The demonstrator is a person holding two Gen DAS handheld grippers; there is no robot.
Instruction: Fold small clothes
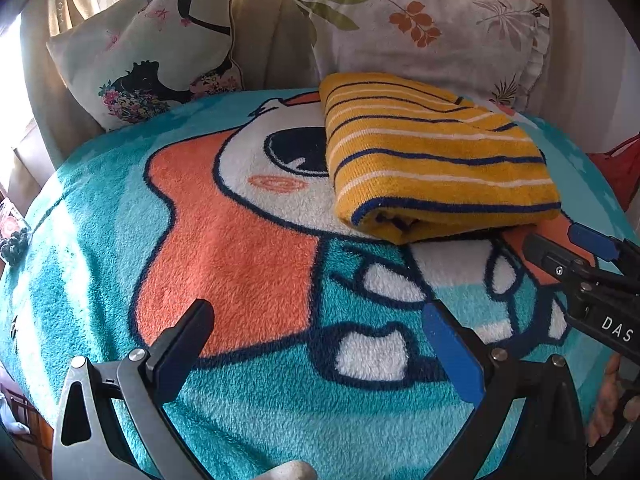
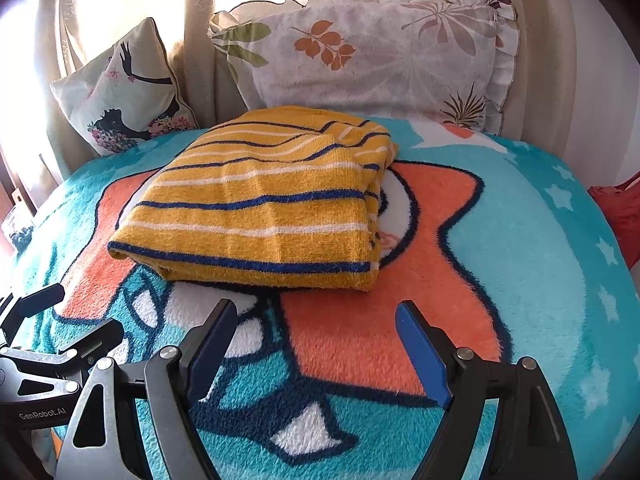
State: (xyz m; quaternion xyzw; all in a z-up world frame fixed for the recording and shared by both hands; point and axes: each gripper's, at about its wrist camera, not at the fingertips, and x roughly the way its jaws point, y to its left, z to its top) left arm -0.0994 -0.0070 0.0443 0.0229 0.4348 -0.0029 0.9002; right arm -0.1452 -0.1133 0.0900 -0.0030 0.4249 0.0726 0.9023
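We see the folded yellow striped garment [image 2: 264, 204] lying flat on the cartoon fleece blanket [image 2: 500, 240], its long axis and stripes running across the view, folded edge toward us. Its inner layers stay hidden. Both the left tool [image 1: 320, 344] and right tool [image 2: 316, 344] stand apart, empty — short of it. Two pillows [image 2: 360, 52] lean on sunlit curtains [image 2: 192, 20].
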